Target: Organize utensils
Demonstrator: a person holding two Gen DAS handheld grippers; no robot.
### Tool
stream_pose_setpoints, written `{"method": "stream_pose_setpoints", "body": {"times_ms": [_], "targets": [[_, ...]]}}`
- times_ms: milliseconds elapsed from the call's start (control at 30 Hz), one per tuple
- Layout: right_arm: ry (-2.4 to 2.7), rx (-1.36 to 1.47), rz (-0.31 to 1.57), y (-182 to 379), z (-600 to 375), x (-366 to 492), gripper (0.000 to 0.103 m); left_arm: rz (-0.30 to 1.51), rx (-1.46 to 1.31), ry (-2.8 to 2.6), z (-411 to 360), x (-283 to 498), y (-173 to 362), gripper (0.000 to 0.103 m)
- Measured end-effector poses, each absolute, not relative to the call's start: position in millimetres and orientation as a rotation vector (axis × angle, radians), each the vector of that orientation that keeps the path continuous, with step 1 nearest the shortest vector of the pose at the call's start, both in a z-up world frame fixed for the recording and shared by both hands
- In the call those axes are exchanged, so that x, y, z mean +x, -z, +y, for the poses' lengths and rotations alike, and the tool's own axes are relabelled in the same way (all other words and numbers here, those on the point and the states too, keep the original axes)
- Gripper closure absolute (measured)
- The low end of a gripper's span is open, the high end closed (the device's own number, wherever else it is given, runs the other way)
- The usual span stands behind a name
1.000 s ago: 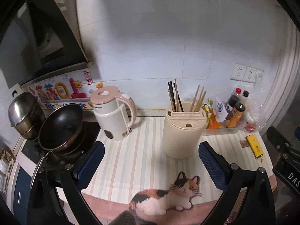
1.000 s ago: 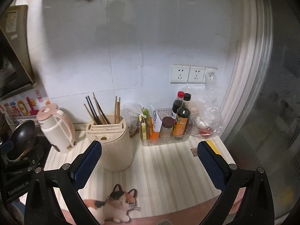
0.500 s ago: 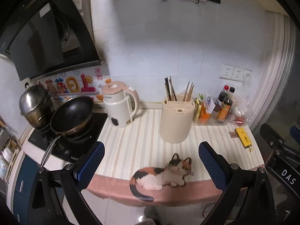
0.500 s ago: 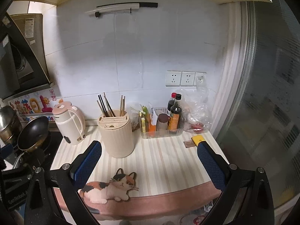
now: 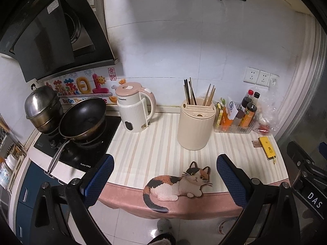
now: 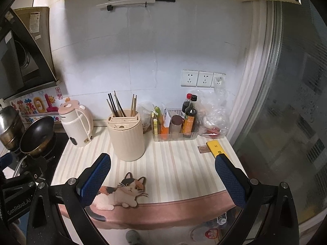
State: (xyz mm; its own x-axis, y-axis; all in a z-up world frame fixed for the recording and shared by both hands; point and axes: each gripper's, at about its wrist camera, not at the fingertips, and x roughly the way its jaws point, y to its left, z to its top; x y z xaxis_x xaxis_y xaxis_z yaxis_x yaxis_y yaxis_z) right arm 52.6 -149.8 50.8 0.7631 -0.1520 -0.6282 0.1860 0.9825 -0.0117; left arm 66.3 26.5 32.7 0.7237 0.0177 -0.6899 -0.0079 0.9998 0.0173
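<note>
While you hold both grippers back from the desk [image 5: 155, 143], the left gripper [image 5: 163, 175] and right gripper [image 6: 162, 173] have jaws wide and empty. Your chopsticks [image 5: 191, 92] stand in the holder [image 5: 195, 126] at 12 o'clock, between the kettle [image 5: 133, 109] and the bottles [image 5: 248, 110].

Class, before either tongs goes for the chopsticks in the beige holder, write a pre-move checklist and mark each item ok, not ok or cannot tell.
1. Left tongs open, empty: ok.
2. Right tongs open, empty: ok.
3. Beige holder upright on the striped counter: ok.
4. Chopsticks standing in the holder's back slots, tops exposed: ok.
5. Path to the holder free; kettle and condiment tray beside it, apart: ok.
6. Loose utensils on the counter: cannot tell.
</note>
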Motion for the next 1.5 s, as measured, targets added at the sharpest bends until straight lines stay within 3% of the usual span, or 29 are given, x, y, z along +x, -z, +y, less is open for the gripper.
{"method": "stream_pose_setpoints", "body": {"times_ms": [1500], "targets": [[0.156, 0.054, 0.729, -31, -154, 77, 0.000, 0.792, 0.041, -0.030, 26, 86, -17, 0.001]]}}
